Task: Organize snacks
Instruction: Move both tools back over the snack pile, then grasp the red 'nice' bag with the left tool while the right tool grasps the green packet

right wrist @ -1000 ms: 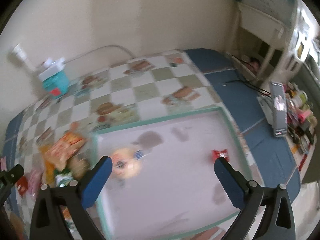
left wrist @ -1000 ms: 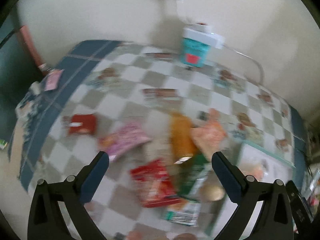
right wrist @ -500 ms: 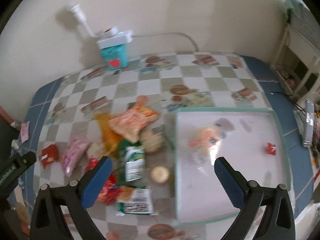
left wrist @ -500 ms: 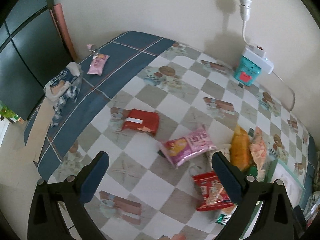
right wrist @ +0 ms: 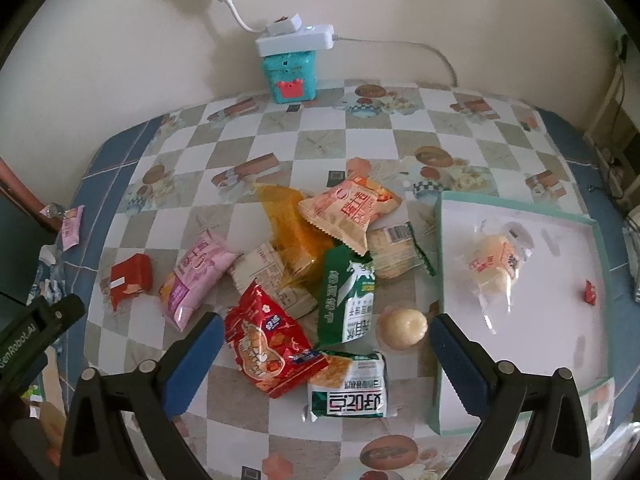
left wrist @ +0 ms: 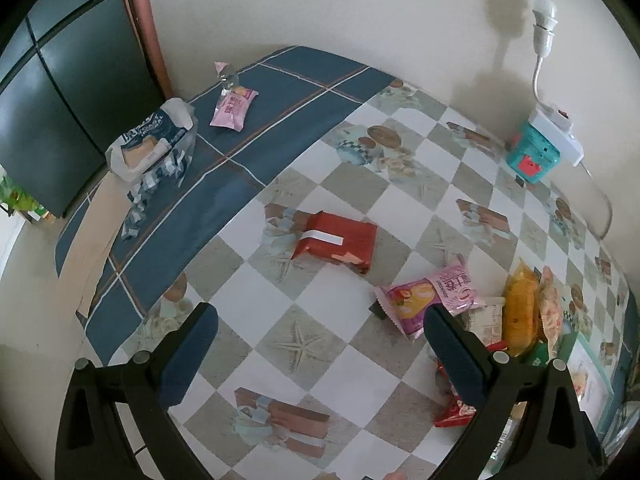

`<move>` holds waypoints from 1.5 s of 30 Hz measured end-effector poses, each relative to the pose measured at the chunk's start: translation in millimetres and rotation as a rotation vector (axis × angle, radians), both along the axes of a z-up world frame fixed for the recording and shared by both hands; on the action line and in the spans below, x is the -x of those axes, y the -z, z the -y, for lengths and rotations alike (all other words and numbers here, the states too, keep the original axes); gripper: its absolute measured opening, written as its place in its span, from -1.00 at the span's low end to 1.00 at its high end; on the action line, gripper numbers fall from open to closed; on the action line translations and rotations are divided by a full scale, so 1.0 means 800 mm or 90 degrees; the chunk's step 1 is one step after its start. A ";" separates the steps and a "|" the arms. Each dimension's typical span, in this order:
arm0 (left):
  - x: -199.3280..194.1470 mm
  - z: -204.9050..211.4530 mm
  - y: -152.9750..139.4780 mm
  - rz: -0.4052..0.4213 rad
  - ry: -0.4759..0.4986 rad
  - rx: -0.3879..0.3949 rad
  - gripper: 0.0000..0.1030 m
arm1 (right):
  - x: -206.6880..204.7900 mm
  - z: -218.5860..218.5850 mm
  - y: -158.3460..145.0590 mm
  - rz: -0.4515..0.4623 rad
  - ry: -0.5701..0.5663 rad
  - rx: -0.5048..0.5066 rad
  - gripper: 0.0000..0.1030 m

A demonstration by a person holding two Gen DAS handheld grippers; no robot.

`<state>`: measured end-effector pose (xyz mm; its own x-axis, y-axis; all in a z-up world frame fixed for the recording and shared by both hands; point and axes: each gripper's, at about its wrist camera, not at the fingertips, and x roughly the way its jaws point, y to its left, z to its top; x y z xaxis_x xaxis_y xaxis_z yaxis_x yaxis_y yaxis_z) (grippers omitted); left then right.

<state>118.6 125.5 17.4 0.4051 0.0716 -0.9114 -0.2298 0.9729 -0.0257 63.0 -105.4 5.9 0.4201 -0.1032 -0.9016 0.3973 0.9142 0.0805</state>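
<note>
A pile of snacks lies on the checked tablecloth: a red packet [right wrist: 268, 344], a green milk pack [right wrist: 348, 296], a green-and-white packet [right wrist: 348, 392], a round pastry [right wrist: 402, 328], a peach packet [right wrist: 352, 208] and an orange packet [right wrist: 292, 232]. My right gripper [right wrist: 324, 344] hangs open above the pile's near side, holding nothing. A white tray [right wrist: 440, 240] with a teal rim holds a wrapped bun [right wrist: 494, 264] and a small red sweet [right wrist: 590, 292]. My left gripper [left wrist: 320, 344] is open over bare cloth, short of a red box [left wrist: 338, 242] and a pink packet [left wrist: 430, 296].
A teal box [right wrist: 292, 78] with a power strip on top stands against the back wall. On the blue border at the table's left end lie a small pink packet [left wrist: 234, 106] and an opened blue-and-white bag [left wrist: 154, 144]. A dark cabinet stands past that edge.
Both views have swung left. The right gripper went from over the tray to over the snack pile. The left view moved off the pile toward the table's left end. Both stayed open.
</note>
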 end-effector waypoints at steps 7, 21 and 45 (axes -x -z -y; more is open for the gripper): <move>-0.003 0.005 0.006 -0.005 0.013 0.012 0.99 | -0.001 0.015 0.003 -0.003 0.002 -0.003 1.00; -0.014 0.082 0.068 -0.112 0.110 0.116 0.99 | 0.009 0.076 0.048 -0.082 0.058 -0.034 1.00; -0.026 0.166 0.115 -0.180 0.185 0.124 0.49 | 0.017 0.113 0.041 -0.061 0.097 -0.026 1.00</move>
<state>139.8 -7.6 -74.9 0.1156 -0.1923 -0.9745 0.0272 0.9813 -0.1904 49.7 -195.8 -26.6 0.3149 -0.1216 -0.9413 0.5379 0.8400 0.0715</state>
